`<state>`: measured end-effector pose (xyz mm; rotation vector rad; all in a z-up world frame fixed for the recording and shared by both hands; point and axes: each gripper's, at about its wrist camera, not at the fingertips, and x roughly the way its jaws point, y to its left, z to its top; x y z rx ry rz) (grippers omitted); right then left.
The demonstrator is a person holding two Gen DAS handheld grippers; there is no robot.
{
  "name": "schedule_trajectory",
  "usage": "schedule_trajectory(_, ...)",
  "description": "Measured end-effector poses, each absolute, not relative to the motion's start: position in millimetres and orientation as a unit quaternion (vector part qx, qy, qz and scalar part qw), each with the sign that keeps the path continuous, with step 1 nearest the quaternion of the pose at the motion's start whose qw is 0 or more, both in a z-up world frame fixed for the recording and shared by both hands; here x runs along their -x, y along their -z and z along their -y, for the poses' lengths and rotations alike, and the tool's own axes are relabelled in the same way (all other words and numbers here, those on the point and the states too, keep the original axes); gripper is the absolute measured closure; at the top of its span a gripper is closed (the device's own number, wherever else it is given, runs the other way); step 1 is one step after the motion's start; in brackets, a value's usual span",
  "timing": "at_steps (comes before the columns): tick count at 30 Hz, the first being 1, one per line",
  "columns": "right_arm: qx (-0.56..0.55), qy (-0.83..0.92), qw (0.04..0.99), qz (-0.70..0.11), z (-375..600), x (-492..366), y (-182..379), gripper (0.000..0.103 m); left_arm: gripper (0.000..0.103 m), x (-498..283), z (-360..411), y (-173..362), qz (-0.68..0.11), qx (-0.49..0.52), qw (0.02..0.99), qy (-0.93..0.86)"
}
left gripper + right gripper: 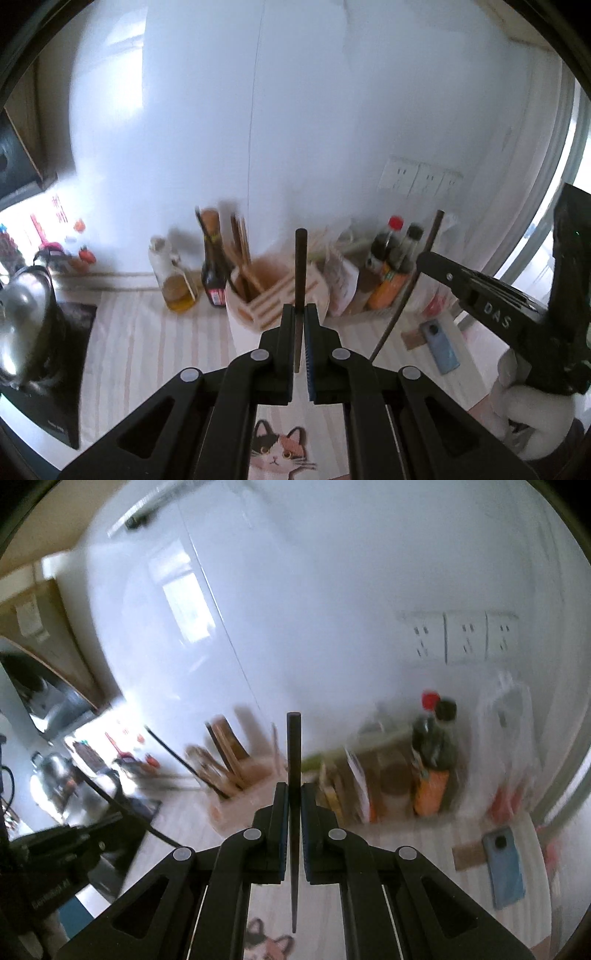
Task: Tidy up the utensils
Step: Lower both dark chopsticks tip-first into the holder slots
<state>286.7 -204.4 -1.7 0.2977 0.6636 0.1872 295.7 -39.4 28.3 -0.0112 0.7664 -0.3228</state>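
We hold one chopstick (300, 280) in the left claw (299, 314), another (294, 775) clamped in the right claw (294, 794), above the bench (147, 332). Next, we judge: tips down into the holder (273, 291) at twelve o'clock.

One dark brown chopstick (300, 273) stands nearly upright, thick end at twelve o'clock, pinched low on its shaft. A second, blacker chopstick (294, 775) is held likewise, its tapered tip pointing to six o'clock. Behind them, a pale slotted utensil holder (275, 295) holds more wooden chopsticks (240, 251), leaning toward eleven o'clock.
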Motion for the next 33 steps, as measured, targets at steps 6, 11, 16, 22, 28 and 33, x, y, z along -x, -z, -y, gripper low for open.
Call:
schedule_trajectory(6,-0.151,-0.113,0.938,-0.292,208.1,-308.3,-53.4,0.097,0.101,-304.4,36.8,-83.6,-0.317,0.010,0.936,0.154)
schedule_trajectory(11,-0.149,-0.117,0.943,-0.273,201.2,-336.0,-82.8,0.097,0.101,-331.1,37.4,-100.0,-0.301,-0.005,0.944,0.137)
schedule_trajectory(16,-0.143,-0.106,0.948,-0.262,187.5,-372.5,-88.0,0.097,0.101,-367.5,37.6,-83.5,-0.321,-0.026,0.940,0.117)
schedule_trajectory(22,-0.142,-0.099,0.947,-0.272,165.9,-418.7,-70.0,0.097,0.101,-402.3,29.5,-53.7,-0.354,-0.016,0.929,0.104)
schedule_trajectory(28,-0.136,-0.100,0.945,-0.280,147.0,-447.9,-46.9,0.097,0.101,-423.0,24.6,-26.3,-0.380,-0.013,0.920,0.095)
schedule_trajectory(33,-0.116,-0.106,0.938,-0.308,132.6,-464.8,-24.0,0.097,0.100,-433.3,19.3,-11.4,-0.400,-0.007,0.912,0.094)
